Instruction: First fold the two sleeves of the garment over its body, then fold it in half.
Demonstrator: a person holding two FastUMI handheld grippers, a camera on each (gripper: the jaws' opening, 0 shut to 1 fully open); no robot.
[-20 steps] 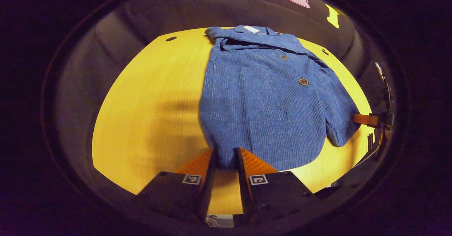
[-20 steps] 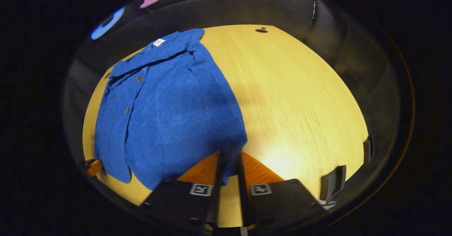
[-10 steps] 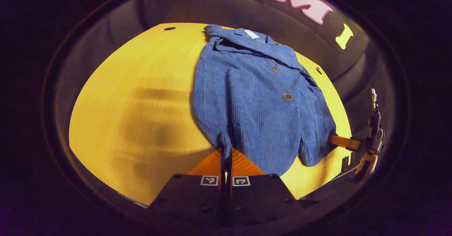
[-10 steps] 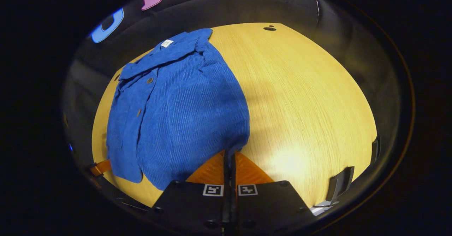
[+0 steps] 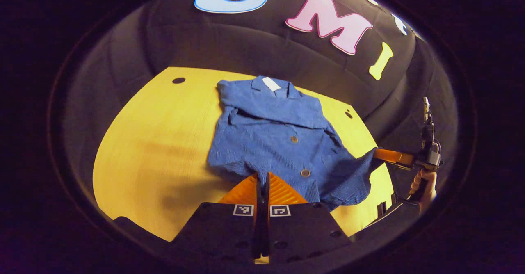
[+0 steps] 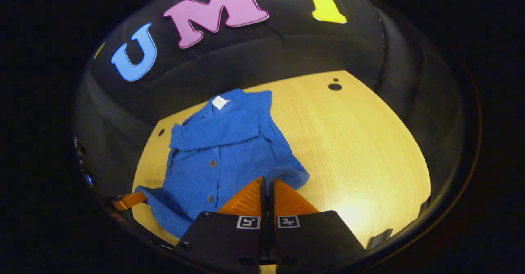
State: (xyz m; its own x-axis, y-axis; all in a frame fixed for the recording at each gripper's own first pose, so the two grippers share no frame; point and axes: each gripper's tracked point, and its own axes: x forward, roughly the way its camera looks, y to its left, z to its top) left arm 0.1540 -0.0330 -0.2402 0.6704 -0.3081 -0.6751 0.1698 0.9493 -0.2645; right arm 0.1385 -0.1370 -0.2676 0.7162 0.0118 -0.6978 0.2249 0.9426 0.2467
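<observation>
In the left gripper view, the table (image 5: 156,134) fills the left and centre; the blue shirt (image 5: 270,138) lies mid-frame, collar toward the top. The left gripper (image 5: 262,177), bottom centre, pinches the hem, fingers pressed together. At the right edge, the right gripper (image 5: 379,154), held by a hand (image 5: 424,183), clamps the hem's other corner.
</observation>
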